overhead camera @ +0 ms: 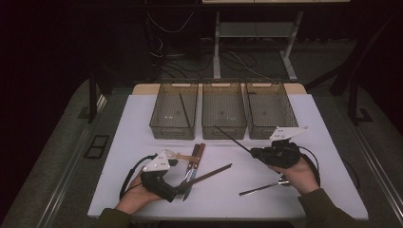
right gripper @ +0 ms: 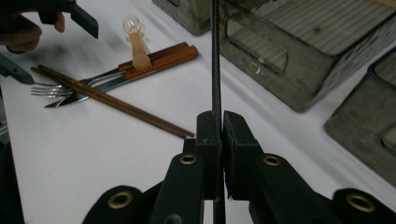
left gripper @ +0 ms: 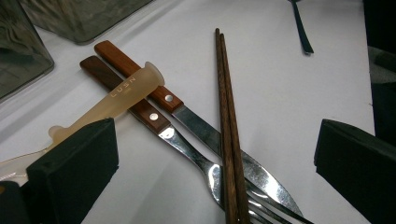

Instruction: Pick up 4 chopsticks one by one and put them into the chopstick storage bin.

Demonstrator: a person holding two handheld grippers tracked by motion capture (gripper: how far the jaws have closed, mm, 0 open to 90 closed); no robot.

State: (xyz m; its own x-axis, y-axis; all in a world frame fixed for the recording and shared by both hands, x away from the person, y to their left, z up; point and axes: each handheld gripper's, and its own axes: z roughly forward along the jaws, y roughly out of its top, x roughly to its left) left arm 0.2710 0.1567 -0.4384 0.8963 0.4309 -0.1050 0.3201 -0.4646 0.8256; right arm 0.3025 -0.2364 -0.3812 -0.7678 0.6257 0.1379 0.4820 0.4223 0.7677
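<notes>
Over on the right side of the white table [overhead camera: 142, 114], the right gripper [right gripper: 217, 123] is clamped tight on a dark chopstick [right gripper: 215, 56] — lifted and pointing toward the middle basket [overhead camera: 223, 127]. Left gripper [left gripper: 217, 154] has its jaws wide apart, hovering over the brown chopsticks [left gripper: 229, 121] that cross the fork [left gripper: 196, 158] and knife [left gripper: 205, 133] — translucent utensil [left gripper: 123, 91] lying on their wooden handles.

Three clear mesh-floored bins [overhead camera: 224, 114] are sitting in a row at the table's [overhead camera: 142, 118] far edge, the left one holding a dark stick [overhead camera: 185, 110]. A spoon [overhead camera: 266, 186] is lying near the front right.
</notes>
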